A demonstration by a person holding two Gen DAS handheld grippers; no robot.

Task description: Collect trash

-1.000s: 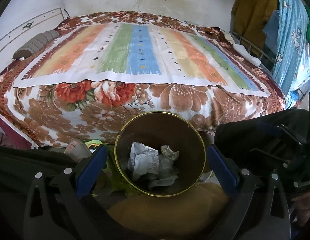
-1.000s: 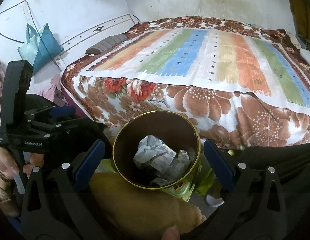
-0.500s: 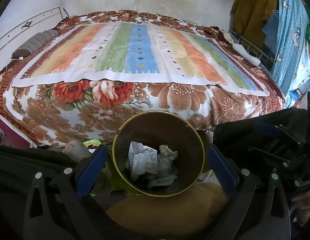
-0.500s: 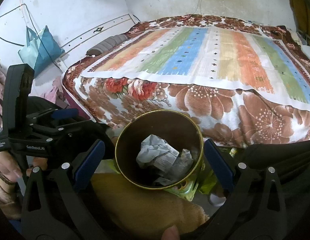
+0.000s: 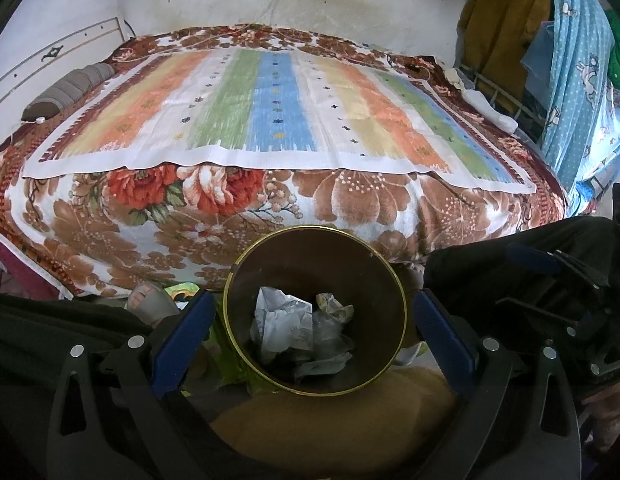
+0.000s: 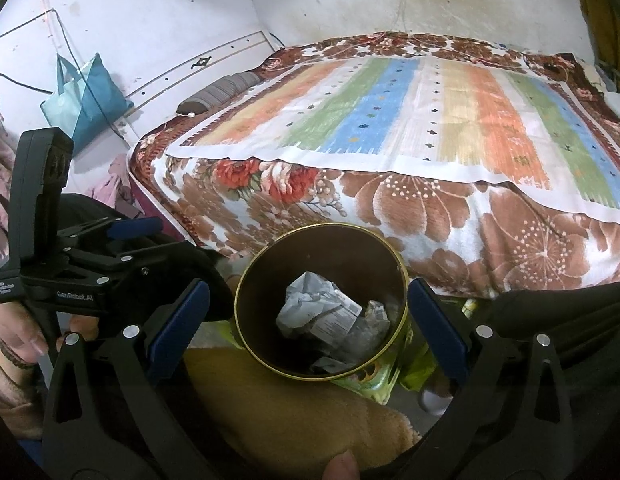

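A round brown bin (image 5: 310, 260) with a gold rim stands on the floor at the foot of the bed, also seen in the right wrist view as the bin (image 6: 322, 252). Crumpled white paper (image 5: 282, 320) and greyer scraps lie at its bottom, and the same paper (image 6: 318, 312) shows in the right wrist view. My left gripper (image 5: 312, 300) hangs open over the bin with nothing between its blue pads. My right gripper (image 6: 307, 287) is open and bare too, beside the left one and above the same bin.
A bed (image 5: 270, 120) with a striped cloth over a floral blanket fills the space behind the bin. A tan plush cushion (image 5: 334, 420) lies in front of it, green packaging (image 6: 374, 376) under it. A sandalled foot (image 5: 150, 300) is on the left. Clothes (image 5: 570, 60) hang at the right.
Hardly anything. The bin sits slightly further right in the right wrist view. Both grippers stay open over it and the trash inside has not moved.
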